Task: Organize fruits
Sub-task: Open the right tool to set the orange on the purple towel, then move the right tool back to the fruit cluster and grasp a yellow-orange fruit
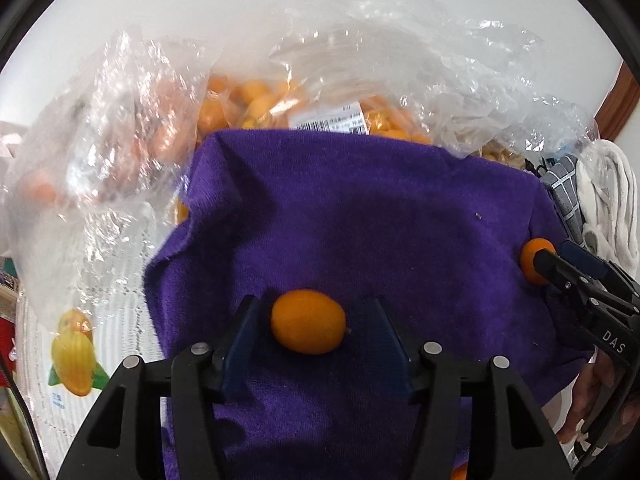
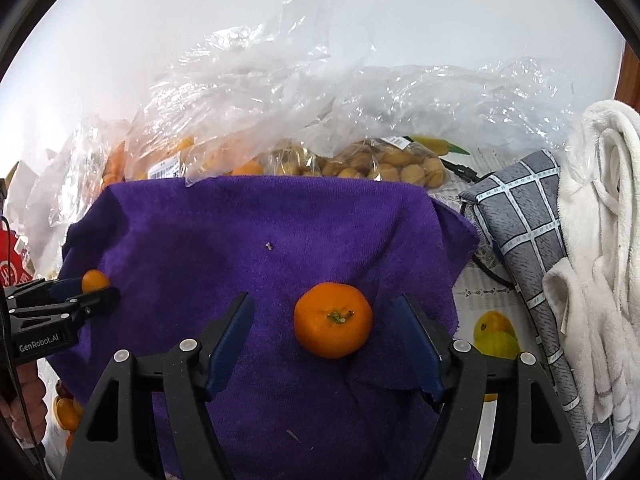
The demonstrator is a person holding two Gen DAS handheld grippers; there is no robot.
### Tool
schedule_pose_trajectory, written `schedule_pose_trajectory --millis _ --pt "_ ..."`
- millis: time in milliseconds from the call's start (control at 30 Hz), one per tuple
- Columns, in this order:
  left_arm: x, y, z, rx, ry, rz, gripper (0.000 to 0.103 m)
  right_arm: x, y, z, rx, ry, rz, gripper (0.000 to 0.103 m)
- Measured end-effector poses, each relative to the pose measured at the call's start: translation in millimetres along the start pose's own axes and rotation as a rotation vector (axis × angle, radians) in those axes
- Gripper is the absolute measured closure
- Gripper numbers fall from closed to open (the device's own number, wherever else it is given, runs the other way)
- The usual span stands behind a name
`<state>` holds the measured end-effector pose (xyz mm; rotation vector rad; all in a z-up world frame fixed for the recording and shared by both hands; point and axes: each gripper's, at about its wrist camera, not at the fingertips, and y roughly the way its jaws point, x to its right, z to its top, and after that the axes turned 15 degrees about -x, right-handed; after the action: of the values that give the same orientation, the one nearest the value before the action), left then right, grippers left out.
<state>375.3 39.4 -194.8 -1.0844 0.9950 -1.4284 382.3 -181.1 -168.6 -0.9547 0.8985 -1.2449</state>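
Note:
A purple towel (image 1: 360, 208) (image 2: 240, 232) covers the work surface. My left gripper (image 1: 312, 320) is open, its jaws on either side of an oval orange kumquat (image 1: 308, 321) lying on the towel, with gaps on both sides. My right gripper (image 2: 326, 320) is open around a round mandarin (image 2: 333, 320), stem up, not touching it. Each gripper shows in the other view, the right gripper (image 1: 538, 260) and the left gripper (image 2: 94, 290), with its fruit, the mandarin (image 1: 534, 254) and the kumquat (image 2: 95, 280).
Clear plastic bags of kumquats (image 1: 256, 100) (image 2: 168, 164) and pale round fruit (image 2: 392, 168) lie behind the towel. A grey checked cloth (image 2: 520, 232) and a white towel (image 2: 600, 220) lie at right. A fruit-print tablecloth (image 1: 76, 344) shows underneath.

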Motion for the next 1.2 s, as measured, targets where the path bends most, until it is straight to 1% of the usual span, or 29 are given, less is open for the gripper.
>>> schedule_pose_trajectory --millis 67,167,267,333,433,533,600,667,700,767,833,1000,1100,1200 --pt "1 -6 0 0.013 0.002 0.001 0.045 -1 -9 -1 0.031 0.003 -0.023 0.031" --pt "5 -17 -2 0.035 0.0 0.003 0.045 -3 -26 -3 0.069 0.013 -0.061 0.031" --pt "8 -33 -7 0.061 0.01 -0.001 0.045 -6 -39 -7 0.062 -0.005 -0.088 0.031" --pt "12 -47 -11 0.094 0.029 0.002 0.045 -7 -49 -12 0.052 -0.016 -0.107 0.031" --pt "8 -68 -25 0.156 0.018 0.028 0.045 -4 -66 -24 0.048 -0.013 -0.11 0.031" --pt "-6 -78 -44 0.164 0.005 0.004 0.045 0 -80 -37 0.053 0.001 -0.096 0.031" --pt "-12 -83 -53 0.165 0.006 0.005 0.045 1 -89 -47 0.065 0.009 -0.099 0.031" --pt "-18 -89 -69 0.178 0.016 0.035 0.045 1 -92 -57 0.066 0.018 -0.09 0.031" --pt "-19 -89 -73 0.181 0.018 0.034 0.045 1 -92 -61 0.061 0.02 -0.086 0.031" --pt "-31 -97 -86 0.185 0.008 -0.002 0.045 -1 -92 -72 0.046 0.018 -0.087 0.031" --pt "-41 -102 -97 0.192 -0.006 -0.018 0.045 -5 -90 -83 0.032 0.013 -0.093 0.031" --pt "-64 -112 -123 0.197 -0.044 0.0 0.045 -17 -86 -110 0.007 0.001 -0.075 0.031" --pt "-76 -114 -142 0.192 -0.074 0.026 0.045 -27 -80 -124 -0.017 -0.009 -0.078 0.031" --pt "-86 -110 -159 0.182 -0.097 0.046 0.045 -41 -80 -139 0.003 -0.036 -0.081 0.033"
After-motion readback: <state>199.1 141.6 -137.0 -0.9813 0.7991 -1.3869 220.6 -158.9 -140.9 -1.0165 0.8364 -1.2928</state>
